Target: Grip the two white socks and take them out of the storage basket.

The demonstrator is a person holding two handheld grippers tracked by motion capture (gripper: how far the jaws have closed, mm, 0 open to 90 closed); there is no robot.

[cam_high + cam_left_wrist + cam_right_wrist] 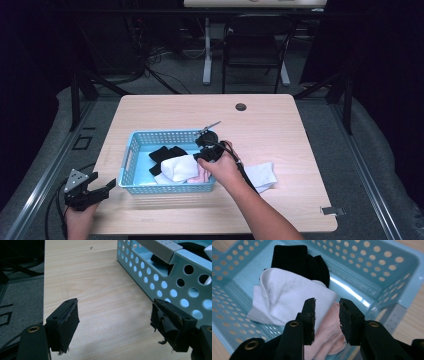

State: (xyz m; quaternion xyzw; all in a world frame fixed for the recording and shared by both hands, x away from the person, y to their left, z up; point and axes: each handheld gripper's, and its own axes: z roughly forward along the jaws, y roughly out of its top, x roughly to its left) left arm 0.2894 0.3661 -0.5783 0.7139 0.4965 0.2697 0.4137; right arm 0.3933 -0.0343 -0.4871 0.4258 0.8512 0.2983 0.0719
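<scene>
Here, the right tool (327,320) is held half-open over the pink sock (329,336) in the blue basket (384,277), nothing gripped; the left tool (116,326) is held open above the tabletop (100,302).

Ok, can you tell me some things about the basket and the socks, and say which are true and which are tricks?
1. The basket is blue with round holes in its walls. True.
2. A black sock lies in the basket behind the white sock. True.
3. The basket is empty. False: it holds black, white and pink socks.
4. The right hand-held gripper hangs over the pink sock in the basket. True.
5. The left hand-held gripper is squeezing a sock. False: its jaws stand open over bare table, beside the basket.
6. Every white sock is inside the basket. False: one white sock lies on the table outside it.
</scene>
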